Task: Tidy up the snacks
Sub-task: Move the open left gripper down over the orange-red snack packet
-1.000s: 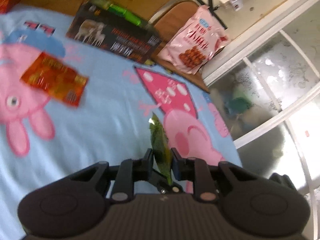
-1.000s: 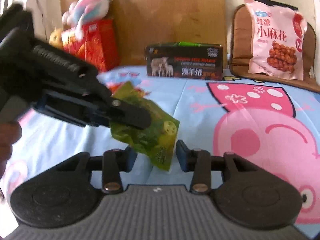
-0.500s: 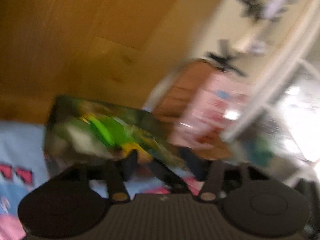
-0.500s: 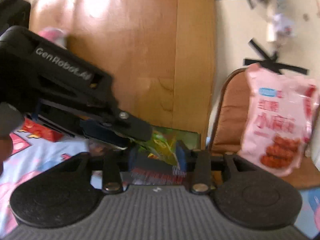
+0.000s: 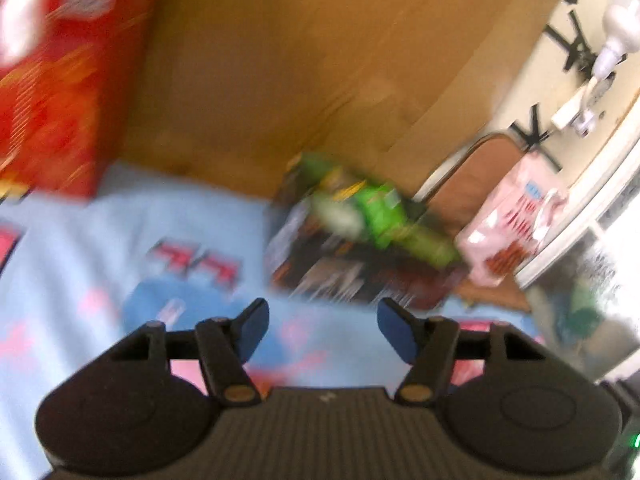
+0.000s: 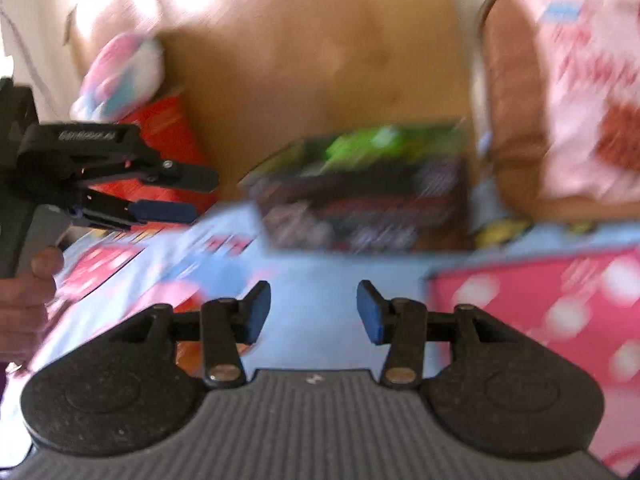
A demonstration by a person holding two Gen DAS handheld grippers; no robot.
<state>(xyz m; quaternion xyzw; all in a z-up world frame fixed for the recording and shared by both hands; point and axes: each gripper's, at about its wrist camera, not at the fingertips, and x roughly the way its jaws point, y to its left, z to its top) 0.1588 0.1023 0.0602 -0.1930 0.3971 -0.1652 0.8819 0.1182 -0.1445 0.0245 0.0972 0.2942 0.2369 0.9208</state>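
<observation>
Green snack packets (image 5: 372,208) lie in the open top of a dark box (image 5: 340,276) at the far side of the blue cartoon sheet (image 5: 120,240); both also show in the right wrist view, packets (image 6: 384,144) on box (image 6: 360,208). My left gripper (image 5: 322,330) is open and empty, short of the box. It also shows at the left of the right wrist view (image 6: 192,196), open. My right gripper (image 6: 314,312) is open and empty, also short of the box. Both views are blurred.
A red carton (image 5: 52,92) stands at the back left, with a plush toy (image 6: 120,76) on it. A pink snack bag (image 6: 580,92) leans on a brown cushion (image 6: 508,120) at the back right. A wooden headboard (image 5: 300,60) runs behind. A window (image 5: 600,260) is at the right.
Both grippers held the green packet between them, carried it up to the dark box and let go. Both have opened and drawn back, now empty.
</observation>
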